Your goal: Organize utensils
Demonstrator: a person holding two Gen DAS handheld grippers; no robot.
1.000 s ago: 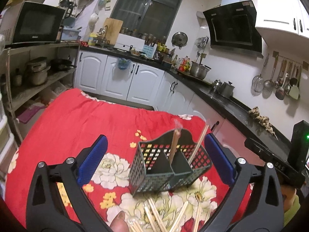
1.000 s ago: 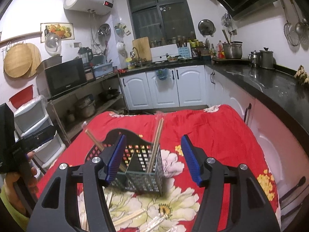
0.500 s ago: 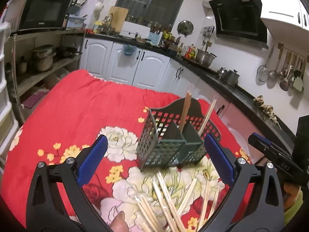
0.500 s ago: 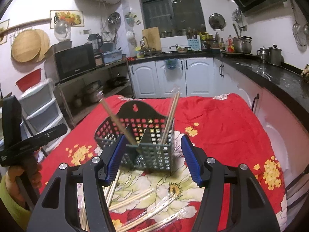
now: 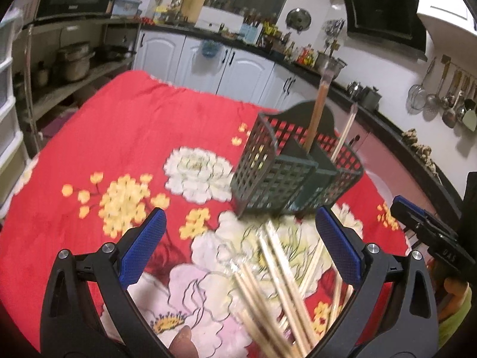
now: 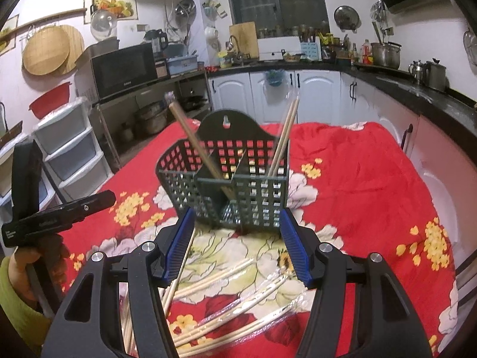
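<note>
Now both grippers hang over a table covered by a red floral tablecloth (image 5: 119, 137), each pointing down at a slant toward the same things. A dark green utensil basket (image 6: 235, 191) stands upright on the cloth, away from the near edge and closer to the table's far right corner as the left wrist view shows it (image 5: 295, 176). It is a lattice caddy with inner dividers and a tall arched back plate. A brown pair of chopsticks (image 6: 196, 146) leans in its middle compartment, tilted toward the left in the right wrist view, and a pale pair (image 6: 283, 137) leans in the right-hand compartment against the corner.

Loose pale chopsticks (image 6: 238, 307) lie scattered on the cloth in front of the basket, nearer the table's front edge, some still in clear wrappers; in the left wrist view they are blurred (image 5: 277, 286).

The left gripper (image 5: 238, 247) is spread wide with its blue pads well apart and nothing between them; the loose chopsticks lie below and ahead of it. The right gripper (image 6: 237, 244) is also released, its pads apart and empty, framing the base of the basket without touching it. Each gripper's handle shows at the edge of the other's view, held by a hand in a yellow-green sleeve (image 6: 15, 301).
</note>
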